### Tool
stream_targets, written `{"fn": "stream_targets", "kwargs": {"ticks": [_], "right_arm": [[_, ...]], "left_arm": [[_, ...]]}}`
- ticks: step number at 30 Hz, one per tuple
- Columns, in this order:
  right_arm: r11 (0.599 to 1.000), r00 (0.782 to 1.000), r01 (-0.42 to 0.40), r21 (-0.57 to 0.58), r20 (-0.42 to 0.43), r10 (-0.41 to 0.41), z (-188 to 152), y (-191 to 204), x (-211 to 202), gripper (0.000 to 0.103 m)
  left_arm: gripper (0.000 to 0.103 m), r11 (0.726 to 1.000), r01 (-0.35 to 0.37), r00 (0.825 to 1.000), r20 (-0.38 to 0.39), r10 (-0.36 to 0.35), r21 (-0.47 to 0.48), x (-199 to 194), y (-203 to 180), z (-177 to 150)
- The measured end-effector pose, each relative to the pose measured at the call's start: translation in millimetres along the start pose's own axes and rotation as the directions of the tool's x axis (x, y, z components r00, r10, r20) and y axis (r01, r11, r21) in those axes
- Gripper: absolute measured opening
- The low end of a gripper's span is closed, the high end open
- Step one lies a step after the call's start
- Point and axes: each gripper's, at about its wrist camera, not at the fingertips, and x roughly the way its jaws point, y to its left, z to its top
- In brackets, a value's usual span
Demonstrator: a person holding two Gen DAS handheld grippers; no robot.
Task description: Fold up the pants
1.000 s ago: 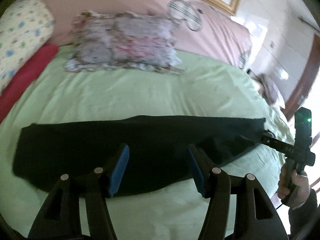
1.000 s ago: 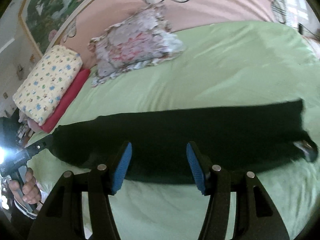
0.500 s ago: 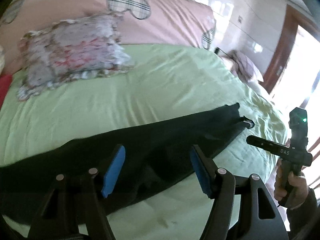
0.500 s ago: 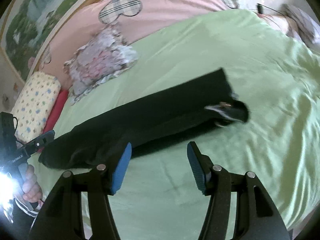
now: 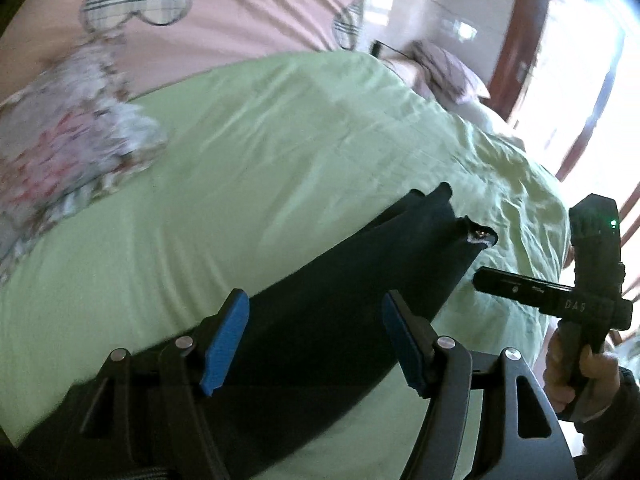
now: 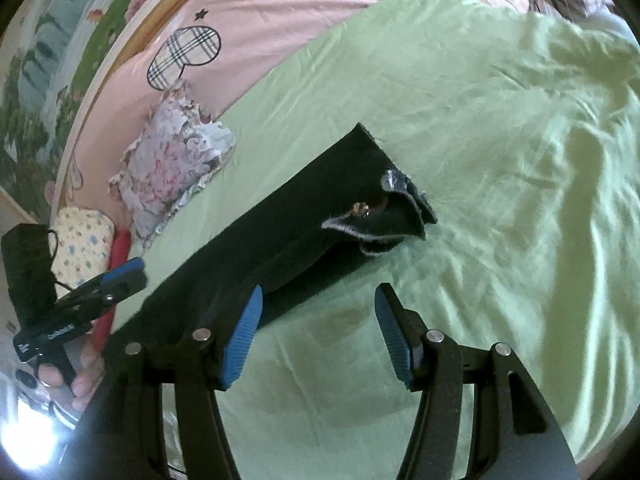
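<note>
Both cameras have swung toward the waist end of the pants since a second ago: the dark strip that ran level across each view now slants up to the right, and the pillows have slid off to the left. Meanwhile the left gripper (image 5: pixel 316 336) has just been opening its jaws wider; they stand apart with the black pants (image 5: pixel 328 308) seen between the blue pads, which hover above the cloth rather than pinch it. On the right gripper (image 6: pixel 318 334) the jaws are also apart and hold nothing; green sheet fills the gap, and the pants' near edge lies just behind the left pad.

Laid out long and flat, the pants (image 6: pixel 304 208) rest on the green bedsheet (image 6: pixel 500 160), with the waistband flipped open at the far end so that its pale lining and a metal button show. Past them a floral pillow (image 6: pixel 172 168) lies near the pink headboard cover (image 6: pixel 280 12), and a yellow patterned pillow (image 6: pixel 82 246) sits at the left edge. In the left wrist view a hand (image 5: pixel 576 364) grips the right gripper's handle just beyond the waistband. Bright window light glares at the right.
</note>
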Motion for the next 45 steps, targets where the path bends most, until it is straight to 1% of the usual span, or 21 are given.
{"fn": "stream_targets", "kwargs": {"ticks": [2,5,7,10,12,16,19,20,22,24,25,27,28,29,31,32,33,36,39,42,45], "right_arm": [[0.999,1.0,-0.023,0.027,0.003,0.023,2.8,-5.1,4.6,0.06],[0.997,1.0,-0.029,0.072,0.004,0.029,8.3,-15.3,12.2,0.06],[0.992,0.999,-0.052,0.115,0.02,0.05,12.1,-24.1,13.7,0.06],[0.989,0.998,-0.061,0.138,0.04,0.056,18.1,-29.7,13.4,0.06],[0.987,0.997,-0.068,0.143,0.045,0.062,21.5,-32.3,14.0,0.06],[0.987,0.996,-0.078,0.14,0.048,0.072,24.1,-32.5,17.9,0.058],[0.988,0.995,-0.083,0.128,0.06,0.076,22.4,-33.3,18.5,0.056],[0.99,0.995,-0.08,0.119,0.061,0.073,22.1,-32.6,19.1,0.054],[0.992,0.996,-0.073,0.101,0.06,0.067,21.1,-33.3,19.5,0.051],[0.993,0.996,-0.068,0.092,0.061,0.062,21.8,-34.5,21.6,0.046],[0.994,0.997,-0.061,0.09,0.06,0.056,22.4,-35.4,22.8,0.042],[0.995,0.997,-0.05,0.088,0.06,0.045,23.5,-36.6,24.4,0.036],[0.995,0.997,-0.047,0.09,0.061,0.041,23.9,-37.3,24.7,0.03],[0.995,0.997,-0.043,0.094,0.062,0.037,25.0,-37.3,25.8,0.025],[0.994,0.997,-0.045,0.104,0.061,0.039,25.7,-40.1,25.9,0.018],[0.993,0.997,-0.048,0.108,0.063,0.041,26.6,-40.4,25.9,0.017],[0.992,0.997,-0.052,0.112,0.066,0.045,26.5,-41.1,25.6,0.016],[0.991,0.996,-0.065,0.116,0.074,0.056,26.3,-42.0,22.9,0.015],[0.992,0.993,-0.078,0.096,0.092,0.07,30.4,-38.3,17.4,0.014],[0.995,0.994,-0.067,0.08,0.095,0.059,30.2,-33.4,17.3,0.014],[0.994,0.992,-0.08,0.078,0.104,0.072,29.4,-29.3,12.9,0.014]], "left_arm": [[0.07,0.999,0.02,0.999,-0.027,-0.02,0.026,15.2,-4.9,13.8],[0.07,0.998,0.041,0.997,-0.072,-0.037,0.055,39.1,-11.4,32.7],[0.07,0.995,0.067,0.993,-0.104,-0.059,0.075,55.3,-17.1,44.6],[0.07,0.99,0.096,0.986,-0.144,-0.081,0.099,75.9,-25.4,55.8],[0.07,0.987,0.117,0.979,-0.178,-0.097,0.109,93.8,-30.5,64.1],[0.07,0.978,0.167,0.957,-0.258,-0.131,0.125,130.2,-41.8,73.9],[0.069,0.971,0.193,0.944,-0.297,-0.144,0.142,151.9,-53.4,79.0],[0.068,0.97,0.2,0.941,-0.303,-0.15,0.141,157.2,-55.9,81.3],[0.064,0.965,0.225,0.934,-0.312,-0.174,0.136,165.9,-59.3,86.4],[0.057,0.961,0.246,0.926,-0.323,-0.196,0.123,171.2,-61.2,90.5],[0.054,0.959,0.26,0.92,-0.33,-0.21,0.116,173.4,-62.6,92.4],[0.041,0.954,0.278,0.915,-0.334,-0.228,0.11,176.8,-66.7,96.6],[0.039,0.951,0.287,0.913,-0.334,-0.235,0.114,178.1,-69.2,97.9],[0.034,0.95,0.284,0.916,-0.33,-0.23,0.126,178.4,-72.2,98.4],[0.024,0.946,0.285,0.92,-0.321,-0.225,0.154,176.9,-79.5,98.5],[0.016,0.944,0.287,0.921,-0.317,-0.226,0.162,176.0,-81.8,98.5],[0.013,0.943,0.279,0.927,-0.308,-0.216,0.179,174.1,-84.9,99.3],[0.01,0.939,0.27,0.937,-0.284,-0.205,0.214,164.2,-87.5,102.8],[0.01,0.939,0.273,0.942,-0.258,-0.217,0.207,156.1,-82.0,103.9],[0.009,0.941,0.285,0.944,-0.222,-0.244,0.181,143.4,-76.5,105.0],[0.009,0.938,0.293,0.95,-0.169,-0.263,0.187,118.4,-71.8,106.2]]}}
